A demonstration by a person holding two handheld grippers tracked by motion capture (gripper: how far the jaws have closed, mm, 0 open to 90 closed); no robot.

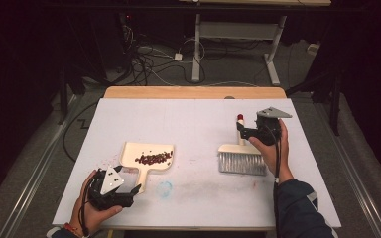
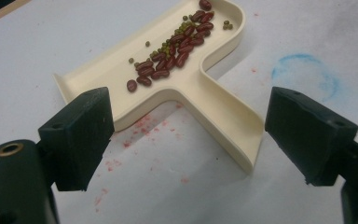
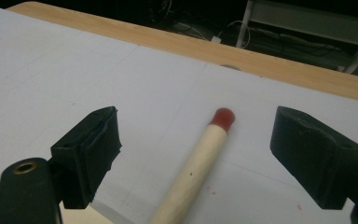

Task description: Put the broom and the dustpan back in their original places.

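High view: one bench (image 1: 188, 119), one dustpan (image 1: 146, 157), one brush (image 1: 242, 158), two grippers.
Dustpan sits left-centre holding a pile of beans (image 2: 175, 46); both the left gripper (image 2: 186, 140) and right gripper (image 3: 196, 154) have fingers spread, gripping nothing.

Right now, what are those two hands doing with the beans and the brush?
A person holds a hand-held gripper in each hand at a white table. The left hand-held gripper is open around the handle of a cream dustpan, which has a pile of red and green beans in it. The right hand-held gripper is open around the wooden handle of a brush lying flat on the table. Neither one is gripping yet.
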